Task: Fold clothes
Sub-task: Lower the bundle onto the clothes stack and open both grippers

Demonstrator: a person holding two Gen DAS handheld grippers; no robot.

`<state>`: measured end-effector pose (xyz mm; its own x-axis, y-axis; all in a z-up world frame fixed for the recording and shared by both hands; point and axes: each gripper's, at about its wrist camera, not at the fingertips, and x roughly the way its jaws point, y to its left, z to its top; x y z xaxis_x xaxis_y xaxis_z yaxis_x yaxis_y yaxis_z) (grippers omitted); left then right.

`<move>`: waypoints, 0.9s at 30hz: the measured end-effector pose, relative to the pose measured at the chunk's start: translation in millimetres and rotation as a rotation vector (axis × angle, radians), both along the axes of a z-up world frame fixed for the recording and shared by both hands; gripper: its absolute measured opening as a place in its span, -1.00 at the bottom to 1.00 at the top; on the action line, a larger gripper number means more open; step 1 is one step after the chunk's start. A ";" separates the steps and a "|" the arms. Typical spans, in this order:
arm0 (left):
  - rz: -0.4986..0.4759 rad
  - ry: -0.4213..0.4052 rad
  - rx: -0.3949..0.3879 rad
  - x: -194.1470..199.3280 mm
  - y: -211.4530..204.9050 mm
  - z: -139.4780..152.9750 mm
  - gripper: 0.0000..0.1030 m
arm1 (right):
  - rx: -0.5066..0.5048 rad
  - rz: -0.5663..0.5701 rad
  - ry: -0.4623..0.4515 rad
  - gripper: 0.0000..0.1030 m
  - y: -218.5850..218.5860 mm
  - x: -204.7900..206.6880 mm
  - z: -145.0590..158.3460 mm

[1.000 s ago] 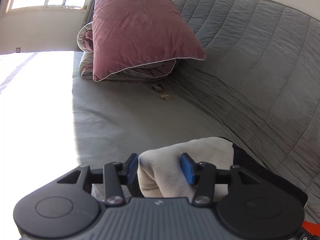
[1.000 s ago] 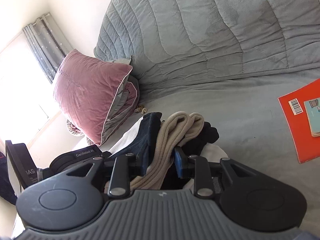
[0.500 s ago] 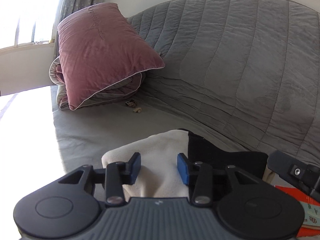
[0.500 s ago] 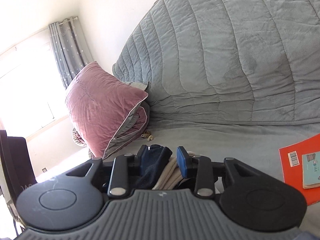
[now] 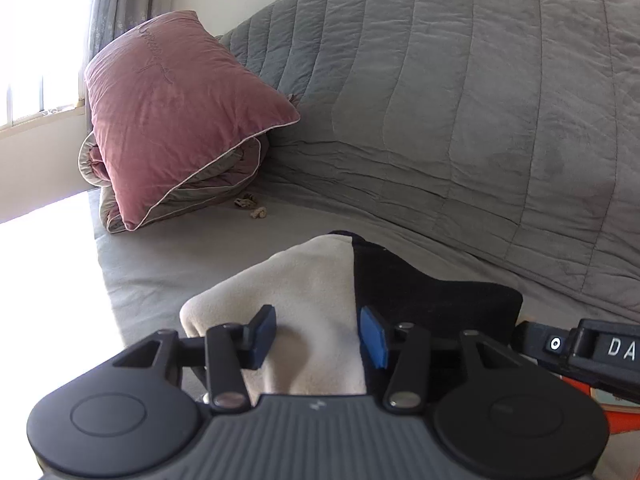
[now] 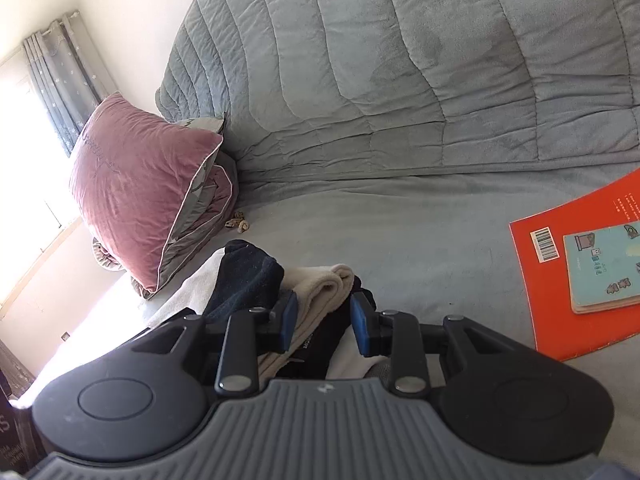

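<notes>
Where the grey bed sheet point(image 5: 168, 276) meets the sunlit edge, the left gripper point(image 5: 318, 334) sits low over a cream fleece garment point(image 5: 304, 292), its 2 blue pads spread apart with the cream cloth bulging up between them. Whether either pad actually presses the fabric I cannot tell. A black garment point(image 5: 432, 296) lies touching the cream one on its right side, and part of the other tool pokes in beside it.

From the right wrist view, the right gripper point(image 6: 324, 320) also stands with its fingers apart, over a small heap of clothes. A folded cream piece point(image 6: 320, 284) runs between the pads, a navy garment point(image 6: 244, 280) is bunched just to its left, and black cloth point(image 6: 320, 340) lies under it with a strip of white fabric point(image 6: 188, 292) showing beyond the navy.

Behind the heap a mauve pillow point(image 6: 136, 184) leans on a rolled duvet point(image 5: 224, 172), with 2 or 3 small tan scraps point(image 6: 238, 222) on the sheet just beside it. A grey quilted cover point(image 6: 400, 72) rises behind everything. To the right of the heap, well apart from it, lies an orange book point(image 6: 548, 280) with a pale blue booklet point(image 6: 600, 268) resting on top.
</notes>
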<state>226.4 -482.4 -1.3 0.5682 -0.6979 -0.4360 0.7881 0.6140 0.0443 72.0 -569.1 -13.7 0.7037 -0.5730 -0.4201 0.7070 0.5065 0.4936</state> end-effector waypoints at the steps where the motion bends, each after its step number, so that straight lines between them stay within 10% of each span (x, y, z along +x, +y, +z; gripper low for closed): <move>1: 0.007 0.001 0.004 -2.5 0.9 2.6 -0.06 | 0.009 0.001 0.001 -0.33 -0.6 -0.6 0.2; 19: 0.144 0.036 0.127 -50.1 14.8 54.9 0.78 | -0.033 0.029 0.042 0.97 8.1 -35.8 38.0; 27: 0.243 0.074 0.222 -75.6 35.8 67.8 0.98 | -0.078 0.058 0.152 1.00 5.8 -58.5 42.8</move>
